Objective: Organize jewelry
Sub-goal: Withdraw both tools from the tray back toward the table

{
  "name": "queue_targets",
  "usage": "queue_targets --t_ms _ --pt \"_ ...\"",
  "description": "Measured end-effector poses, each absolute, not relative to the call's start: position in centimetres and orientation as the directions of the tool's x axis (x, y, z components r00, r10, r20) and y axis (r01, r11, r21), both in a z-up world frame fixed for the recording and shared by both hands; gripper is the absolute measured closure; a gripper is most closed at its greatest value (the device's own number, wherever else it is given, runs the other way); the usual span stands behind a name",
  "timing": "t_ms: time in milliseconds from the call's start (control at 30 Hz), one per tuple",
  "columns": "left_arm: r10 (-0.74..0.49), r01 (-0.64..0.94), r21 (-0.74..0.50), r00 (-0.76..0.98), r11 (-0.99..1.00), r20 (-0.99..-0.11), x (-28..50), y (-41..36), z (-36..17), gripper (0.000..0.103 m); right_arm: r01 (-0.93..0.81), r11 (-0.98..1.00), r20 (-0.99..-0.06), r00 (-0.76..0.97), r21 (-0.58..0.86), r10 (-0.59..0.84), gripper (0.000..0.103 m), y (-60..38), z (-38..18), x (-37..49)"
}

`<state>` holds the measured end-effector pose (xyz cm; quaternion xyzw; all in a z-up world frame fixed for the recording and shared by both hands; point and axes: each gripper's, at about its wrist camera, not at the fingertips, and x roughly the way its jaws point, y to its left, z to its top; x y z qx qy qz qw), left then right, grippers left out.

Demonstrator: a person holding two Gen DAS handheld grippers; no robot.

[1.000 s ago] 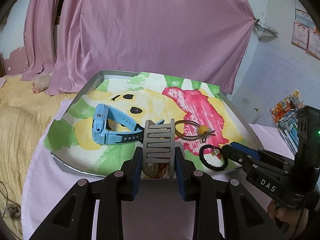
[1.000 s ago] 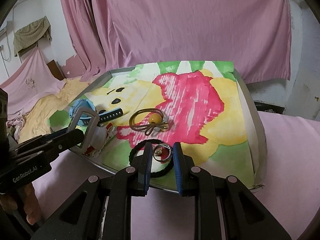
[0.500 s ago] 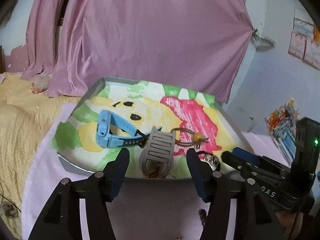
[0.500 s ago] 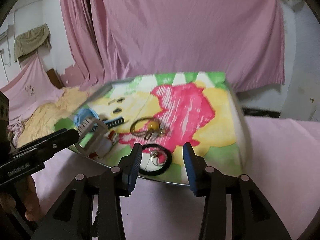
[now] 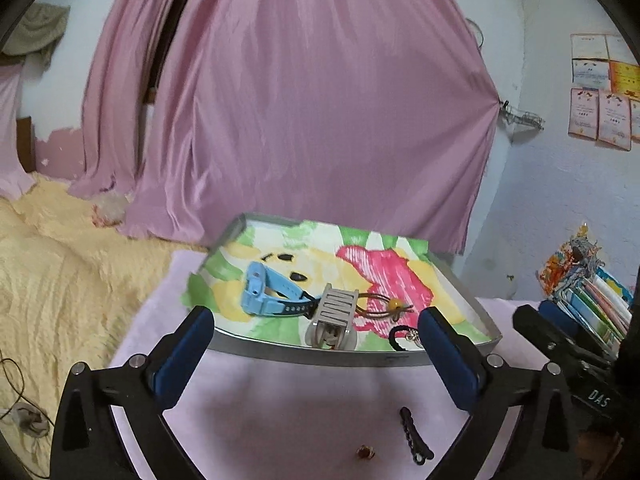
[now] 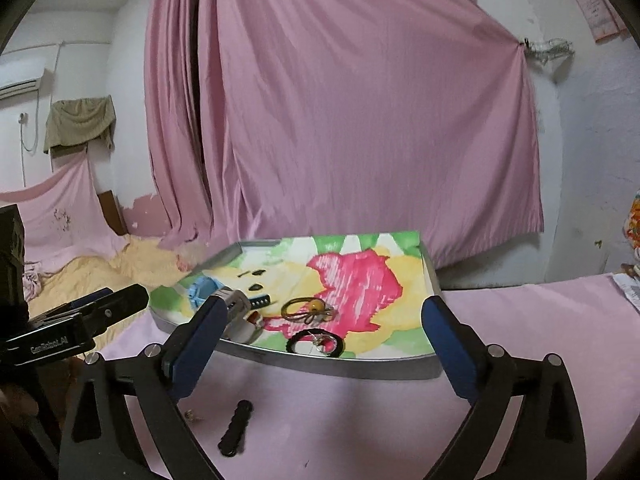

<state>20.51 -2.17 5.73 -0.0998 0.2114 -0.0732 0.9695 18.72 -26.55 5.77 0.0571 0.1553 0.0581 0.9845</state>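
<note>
With both jaws spread wide and empty, left tool (image 5: 312, 332) and right tool (image 6: 324, 320) hover before the tray (image 5: 304, 354) holding watch (image 5: 266, 294), clip (image 5: 332, 316), hair ties.

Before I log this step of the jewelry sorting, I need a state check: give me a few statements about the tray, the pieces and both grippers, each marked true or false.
1. The left gripper is shut on the grey slotted hair claw clip. False: its jaws stand wide open and the clip rests in the metal tray with the painted paper liner.
2. The light blue watch lies in the tray. True.
3. The black hair tie with a small charm sits on the pink cloth outside the tray. False: it lies inside, near the front rim.
4. The right gripper is open and holds nothing. True.
5. A black hair clip lies on the pink cloth in front of the tray. True.
</note>
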Motion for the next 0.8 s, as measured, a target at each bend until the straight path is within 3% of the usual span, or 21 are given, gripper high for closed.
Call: queue_targets --t_ms 200,800 --pt "-0.141 0.085 -0.166 0.921 0.982 -0.362 18.1 -2.0 5.8 0.001 -0.096 0.989 -0.257 0.959 0.11 0.122 0.002 -26.3 5.7 15.6" --pt "-0.113 0.072 -0.122 0.916 0.99 -0.385 14.1 -1.5 4.2 0.001 -0.108 0.993 -0.296 0.948 0.044 0.116 0.002 -25.9 4.5 12.8"
